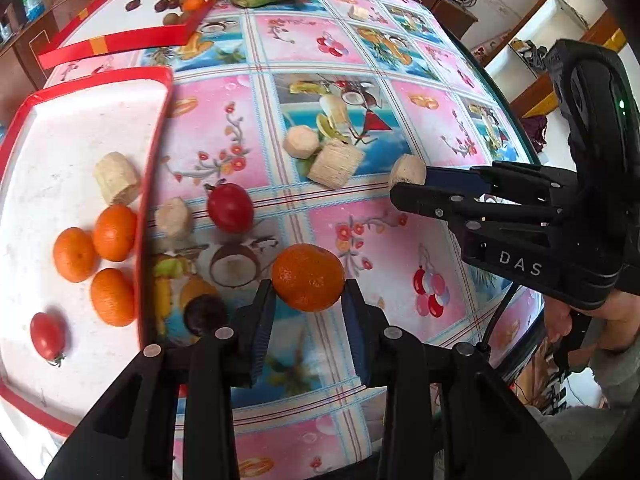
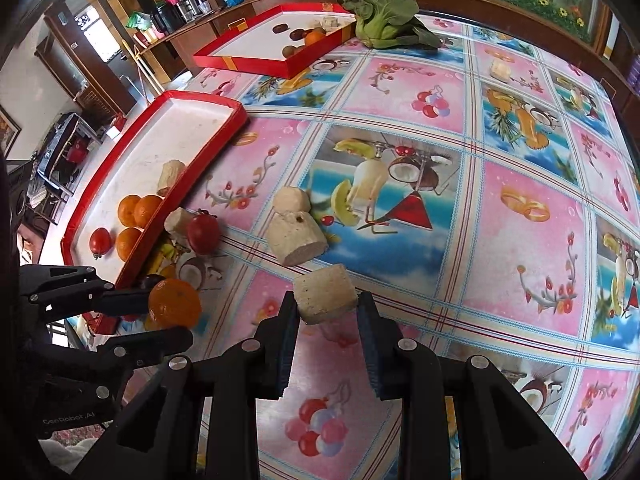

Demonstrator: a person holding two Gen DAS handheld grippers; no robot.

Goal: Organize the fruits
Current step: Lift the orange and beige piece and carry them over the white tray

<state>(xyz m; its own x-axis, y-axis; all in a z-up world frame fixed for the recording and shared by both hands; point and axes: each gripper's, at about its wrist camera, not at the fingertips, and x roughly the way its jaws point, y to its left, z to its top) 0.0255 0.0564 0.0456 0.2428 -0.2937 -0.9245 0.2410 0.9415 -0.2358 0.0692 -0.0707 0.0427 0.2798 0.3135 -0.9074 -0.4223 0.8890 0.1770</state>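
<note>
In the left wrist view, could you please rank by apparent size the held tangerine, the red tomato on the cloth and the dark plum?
1. Held tangerine, though nearest the camera.
2. Red tomato.
3. Dark plum, partly hidden.

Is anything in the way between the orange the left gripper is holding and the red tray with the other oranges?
Mostly the tray's raised red rim. A dark plum, a tomato and a pale chunk lie beside it; the held orange looks lifted enough to pass over.

Orange mandarin [image 1: 308,282] held above tablecloth, pale cut chunk [image 2: 325,294] likewise held
</note>
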